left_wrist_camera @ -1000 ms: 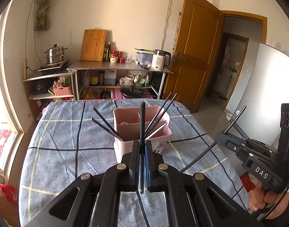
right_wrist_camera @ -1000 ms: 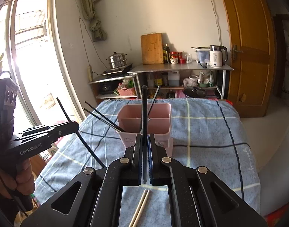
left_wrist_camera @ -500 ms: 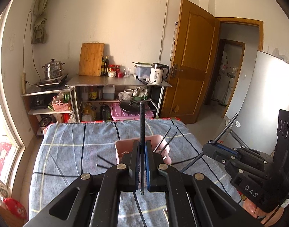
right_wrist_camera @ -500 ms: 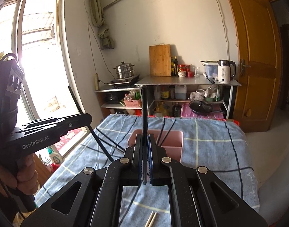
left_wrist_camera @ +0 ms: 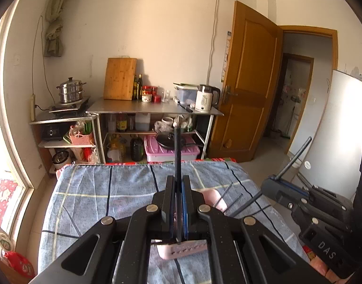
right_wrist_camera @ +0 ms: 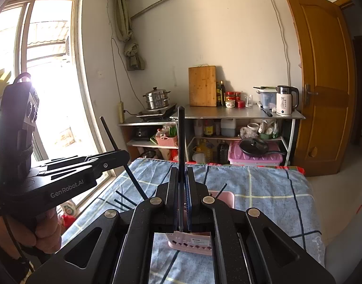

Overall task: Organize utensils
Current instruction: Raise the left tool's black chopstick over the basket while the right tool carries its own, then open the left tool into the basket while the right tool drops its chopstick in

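Each hand-held gripper pinched one black chopstick. The left hand-held gripper had its jaws pressed together on the left chopstick, which stood up toward twelve o'clock. The right hand-held gripper clamped the right chopstick the same way. The pink utensil holder sat on the blue checked bed directly beneath both, more dark sticks leaning out at about two o'clock. The sticks looked light, stiff and probably slick, so a hold near the lower end, as here, risked pivoting; nearer mid-length would steady them.
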`<state>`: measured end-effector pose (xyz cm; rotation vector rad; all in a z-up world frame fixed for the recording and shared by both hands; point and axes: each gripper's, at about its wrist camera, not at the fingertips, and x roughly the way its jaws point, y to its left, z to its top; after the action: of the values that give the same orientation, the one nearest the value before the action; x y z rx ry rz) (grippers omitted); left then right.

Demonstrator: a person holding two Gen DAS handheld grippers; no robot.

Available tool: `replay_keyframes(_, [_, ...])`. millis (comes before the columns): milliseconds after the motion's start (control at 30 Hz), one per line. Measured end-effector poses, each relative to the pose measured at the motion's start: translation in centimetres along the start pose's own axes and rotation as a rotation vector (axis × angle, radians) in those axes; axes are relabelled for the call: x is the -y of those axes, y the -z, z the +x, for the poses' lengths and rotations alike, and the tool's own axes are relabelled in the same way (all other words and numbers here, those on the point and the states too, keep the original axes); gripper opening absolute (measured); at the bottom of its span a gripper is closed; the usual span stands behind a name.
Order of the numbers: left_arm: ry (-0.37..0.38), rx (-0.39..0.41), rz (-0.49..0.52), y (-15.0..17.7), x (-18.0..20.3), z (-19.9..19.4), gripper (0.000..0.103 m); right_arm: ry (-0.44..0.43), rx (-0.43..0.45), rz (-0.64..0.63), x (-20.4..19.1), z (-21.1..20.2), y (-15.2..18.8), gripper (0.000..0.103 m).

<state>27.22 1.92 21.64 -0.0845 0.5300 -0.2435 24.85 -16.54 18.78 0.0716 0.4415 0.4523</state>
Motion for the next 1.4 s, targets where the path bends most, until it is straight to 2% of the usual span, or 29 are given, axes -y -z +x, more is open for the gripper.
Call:
replay_keyframes(233, [0.008, -0.009, -0.004, 0.5, -0.2, 1.7, 0.004, 0.02, -0.015, -0.01, -0.2, 1.3, 0.9, 0.005])
replay_keyframes(633, [0.016, -0.126, -0.019, 4.7, -1.2, 5.5, 0.005, 0.023, -0.119, 0.035, 1.0, 4.4, 3.8, 0.005])
replay_keyframes(833, [0.021, -0.16, -0.037, 6.1, -1.9, 6.4, 0.007, 0.01, -0.188, 0.045, 1.2, 5.8, 5.1, 0.005])
replay_keyframes(900, [0.027, -0.172, -0.042, 6.4, -1.9, 6.5, 0.012, 0.007, -0.212, 0.049, 1.3, 6.2, 5.5, 0.005])
replay_keyframes(967, [0.045, -0.166, -0.048, 6.7, -2.0, 6.3, 0.025, 0.006, -0.213, 0.049, 1.4, 6.0, 5.6, 0.006])
replay_keyframes(1067, [0.058, -0.135, -0.067, 7.0, -2.3, 5.3, 0.036, 0.001, -0.186, 0.054, 1.6, 5.0, 5.5, 0.013])
replay_keyframes(1400, [0.051, -0.093, -0.106, 9.9, -2.7, 2.2, 0.036, 0.0, -0.159, 0.083, 2.3, 1.8, 7.1, 0.014])
